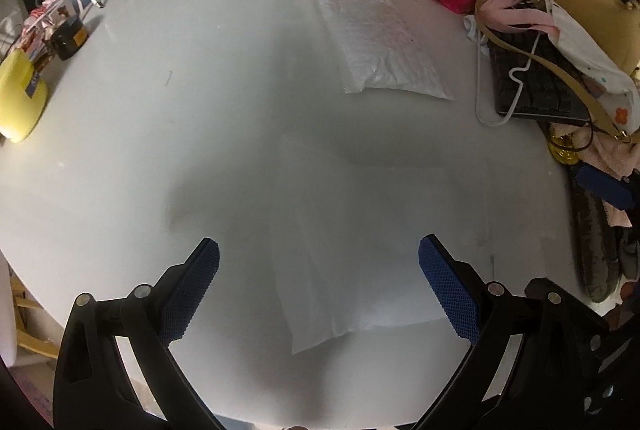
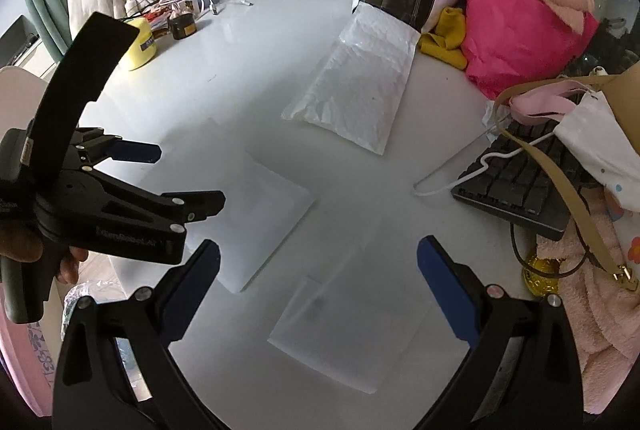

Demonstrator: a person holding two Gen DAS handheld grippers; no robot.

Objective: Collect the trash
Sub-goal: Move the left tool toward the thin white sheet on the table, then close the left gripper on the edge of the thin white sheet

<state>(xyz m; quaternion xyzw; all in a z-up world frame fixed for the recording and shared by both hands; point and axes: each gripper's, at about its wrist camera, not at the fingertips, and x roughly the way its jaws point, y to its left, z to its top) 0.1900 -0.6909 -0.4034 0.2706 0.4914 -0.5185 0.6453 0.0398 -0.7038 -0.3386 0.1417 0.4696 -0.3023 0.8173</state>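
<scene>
Lying flat on the white table [image 2: 248, 42], three pieces of packaging make up the trash we see: a bubble mailer [image 2: 356, 86] toward the far side, a flat translucent plastic bag [image 2: 256, 214] nearer the left, and a second such bag [image 2: 352, 326] closest to us. In the left wrist view we find the mailer [image 1: 376, 26] well ahead and one plastic bag [image 1: 340, 270] directly beneath us. Our left gripper [image 1: 318, 286] hangs over that bag with its jaws spread wide and nothing between them. Our right gripper [image 2: 318, 290] is likewise wide apart and empty, hovering above the nearest bag. From the right wrist we also see the left gripper [image 2: 176, 174], held by a hand [image 2: 44, 250]. A black keyboard [image 2: 520, 182], a pink bag [image 2: 528, 30] and a yellow container [image 2: 140, 44] crowd the table's edges.
</scene>
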